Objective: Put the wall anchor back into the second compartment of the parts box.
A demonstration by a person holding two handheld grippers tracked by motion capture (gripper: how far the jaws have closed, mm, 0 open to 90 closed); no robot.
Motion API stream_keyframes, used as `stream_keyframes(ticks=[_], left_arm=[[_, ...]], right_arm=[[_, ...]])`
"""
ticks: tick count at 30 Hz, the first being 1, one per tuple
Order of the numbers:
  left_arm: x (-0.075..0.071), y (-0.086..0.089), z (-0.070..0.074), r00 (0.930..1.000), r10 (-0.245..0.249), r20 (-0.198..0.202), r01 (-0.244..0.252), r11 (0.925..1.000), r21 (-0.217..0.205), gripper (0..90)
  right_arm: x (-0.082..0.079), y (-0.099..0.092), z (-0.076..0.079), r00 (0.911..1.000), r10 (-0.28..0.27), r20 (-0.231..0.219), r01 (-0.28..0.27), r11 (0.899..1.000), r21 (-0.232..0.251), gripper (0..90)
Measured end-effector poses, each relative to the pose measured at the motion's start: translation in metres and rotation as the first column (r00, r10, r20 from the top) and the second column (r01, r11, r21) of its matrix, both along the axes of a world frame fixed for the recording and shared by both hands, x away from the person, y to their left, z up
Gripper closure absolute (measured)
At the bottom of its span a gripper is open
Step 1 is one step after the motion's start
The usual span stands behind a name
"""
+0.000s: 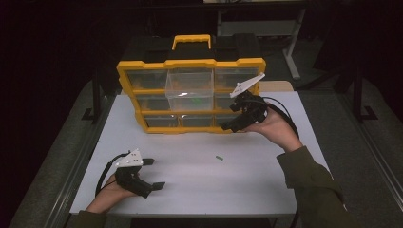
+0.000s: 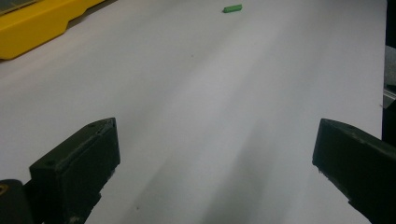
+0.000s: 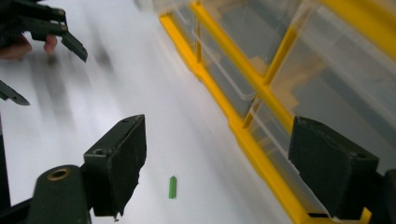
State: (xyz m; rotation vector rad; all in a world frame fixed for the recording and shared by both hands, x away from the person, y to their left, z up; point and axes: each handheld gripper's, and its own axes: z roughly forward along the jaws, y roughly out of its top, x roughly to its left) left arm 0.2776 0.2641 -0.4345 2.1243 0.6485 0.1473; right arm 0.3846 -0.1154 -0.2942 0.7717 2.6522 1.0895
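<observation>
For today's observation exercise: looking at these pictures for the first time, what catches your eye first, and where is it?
The yellow organizer case stands upright at the table's far side, with one clear drawer pulled out of its middle column. A small green piece lies alone on the white table in front of it. The right tongs hang open near the case's lower right corner; the left tongs rest open near the front edge.

We count one green piece (image 1: 219, 157) lying mid-surface (image 1: 190, 180), one yellow organizer case (image 1: 190, 64) at the far side, one clear drawer (image 1: 189, 88) pulled forward, and two tongs, left (image 1: 153, 174) and right (image 1: 229, 124).
</observation>
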Motion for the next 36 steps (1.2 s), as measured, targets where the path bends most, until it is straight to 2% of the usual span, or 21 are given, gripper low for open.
stream_keyframes(ticks=[4,6,10,13,16,18,25,26,28,30,33,34,36], left_arm=[[0.0,0.0,0.0,1.0,-0.002,0.006,0.002,1.0,0.002,0.7],[0.0,0.001,0.0,1.0,-0.001,0.006,0.001,1.0,0.002,0.7],[0.0,0.0,0.0,1.0,0.004,0.006,-0.004,1.0,-0.005,0.7],[0.0,0.0,0.0,1.0,0.002,0.006,-0.002,1.0,-0.002,0.7],[0.0,0.0,0.0,1.0,0.002,0.004,-0.002,1.0,-0.002,0.7],[0.0,0.0,0.0,1.0,0.001,0.005,-0.001,1.0,-0.002,0.7],[-0.001,0.0,0.0,1.0,0.004,0.005,-0.004,1.0,-0.004,0.7],[0.0,0.0,0.0,1.0,0.002,0.005,-0.002,1.0,-0.002,0.7],[-0.001,0.0,0.0,1.0,0.001,0.005,-0.001,1.0,-0.001,0.7],[-0.001,-0.001,0.0,1.0,-0.002,0.007,0.002,1.0,0.002,0.7],[-0.001,-0.001,0.0,1.0,-0.002,0.007,0.002,1.0,0.002,0.7],[-0.001,-0.001,0.0,1.0,-0.001,0.007,0.001,1.0,0.001,0.7],[-0.001,-0.001,0.0,1.0,0.001,0.006,-0.001,1.0,-0.001,0.7]], right_arm=[[0.0,0.005,-0.014,0.9999,0.003,-0.017,-0.003,1.0,-0.023,18.8],[0.0,0.006,-0.021,0.9999,0.009,-0.007,-0.01,0.999,-0.042,18.8],[-0.002,0.01,-0.034,0.9992,-0.003,-0.04,0.002,0.999,-0.036,18.8],[-0.003,0.011,-0.046,0.9989,-0.003,-0.046,0.001,0.999,-0.041,19.1],[-0.005,0.013,-0.056,0.9988,-0.005,-0.048,0.002,0.999,-0.049,20.1],[-0.005,0.014,-0.063,0.9995,-0.004,-0.032,0.002,0.998,-0.059,20.6],[-0.007,0.02,-0.088,0.9989,-0.004,-0.047,0.001,0.997,-0.079,23.3],[-0.007,0.02,-0.091,0.999,-0.003,-0.044,-0.001,0.997,-0.082,24.1],[-0.008,0.022,-0.096,0.9975,-0.009,-0.069,0.004,0.997,-0.075,26.6],[-0.007,0.023,-0.101,0.9979,-0.004,-0.065,-0.002,0.996,-0.09,28.6],[-0.008,0.023,-0.106,0.9963,-0.006,-0.085,-0.001,0.997,-0.079,33.6],[-0.007,0.022,-0.109,0.9974,0.002,-0.072,-0.01,0.995,-0.101,37.0],[-0.007,0.022,-0.114,0.9966,0.013,-0.081,-0.021,0.995,-0.1,40.1]])
